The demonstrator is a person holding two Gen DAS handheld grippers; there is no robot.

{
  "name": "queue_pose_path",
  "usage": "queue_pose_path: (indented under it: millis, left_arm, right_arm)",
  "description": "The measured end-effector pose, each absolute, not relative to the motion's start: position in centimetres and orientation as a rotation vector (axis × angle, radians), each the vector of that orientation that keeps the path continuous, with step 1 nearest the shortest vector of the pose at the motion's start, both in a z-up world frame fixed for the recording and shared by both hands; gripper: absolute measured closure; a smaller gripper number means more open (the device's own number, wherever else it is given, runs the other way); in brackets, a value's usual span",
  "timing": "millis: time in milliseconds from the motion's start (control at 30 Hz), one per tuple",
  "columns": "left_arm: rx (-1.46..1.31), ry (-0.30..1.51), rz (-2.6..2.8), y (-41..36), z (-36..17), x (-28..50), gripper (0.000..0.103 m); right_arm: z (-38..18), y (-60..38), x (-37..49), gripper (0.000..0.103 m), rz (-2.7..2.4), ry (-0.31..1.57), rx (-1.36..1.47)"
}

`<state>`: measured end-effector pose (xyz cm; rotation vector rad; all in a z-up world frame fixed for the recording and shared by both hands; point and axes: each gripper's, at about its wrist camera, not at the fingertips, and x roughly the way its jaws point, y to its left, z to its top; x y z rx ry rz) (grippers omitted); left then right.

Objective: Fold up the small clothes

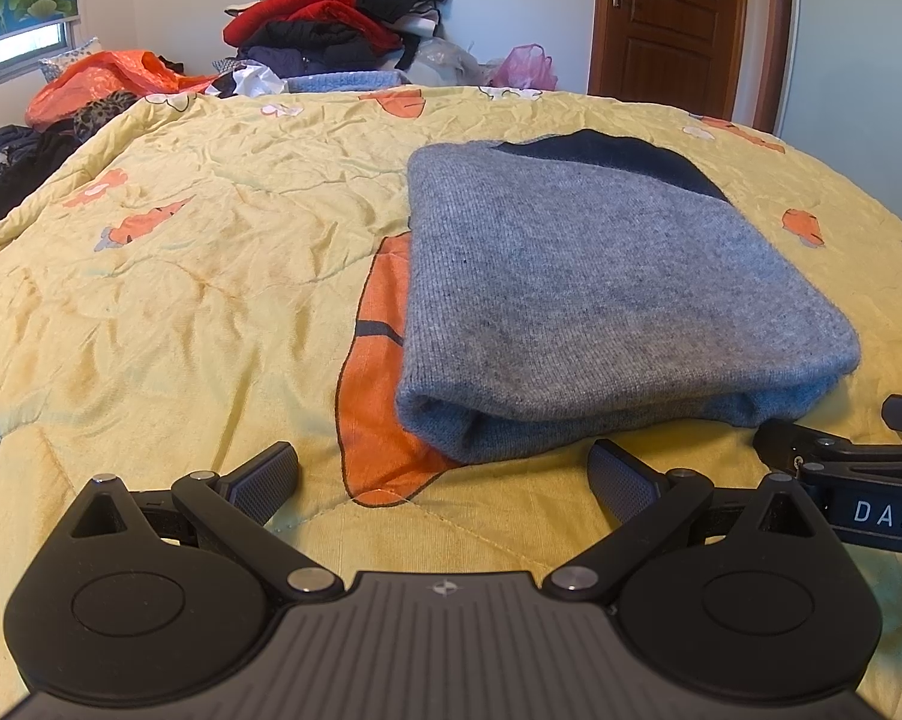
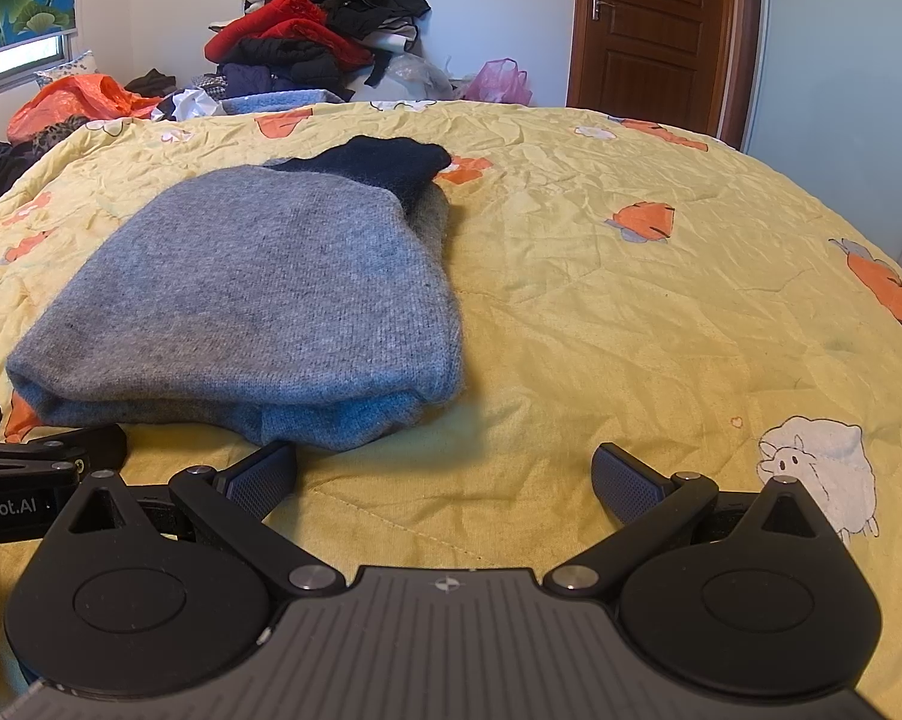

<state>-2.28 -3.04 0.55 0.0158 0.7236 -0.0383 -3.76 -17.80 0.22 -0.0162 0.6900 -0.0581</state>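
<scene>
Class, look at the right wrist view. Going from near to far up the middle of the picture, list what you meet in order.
right gripper → yellow quilt → grey folded sweater → its dark navy part → pile of clothes against the far wall.

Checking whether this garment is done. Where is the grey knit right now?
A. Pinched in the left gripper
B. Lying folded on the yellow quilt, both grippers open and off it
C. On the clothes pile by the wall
B: the grey knit lies folded on the yellow quilt, with the left gripper and right gripper open and empty.
</scene>
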Motion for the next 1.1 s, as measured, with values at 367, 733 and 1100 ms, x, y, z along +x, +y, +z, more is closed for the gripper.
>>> queue_pose_path:
  millis: [367, 733, 1100]
  left_arm:
    - [0.015, 0.722, -0.040, -3.10, 0.51, -2.31, 0.000]
    - [0.015, 0.721, -0.037, -3.06, 0.52, -2.29, 0.000]
    - [0.012, 0.704, -0.031, -3.22, 0.48, -2.30, 0.000]
  right_arm:
    - [0.22, -17.79, -3.79, 0.000, -0.059, 0.690, -0.016]
    - [0.22, -17.79, -3.79, 0.000, -0.059, 0.690, -0.016]
    - [0.21, -17.77, -3.79, 0.000, -0.059, 0.690, -0.016]
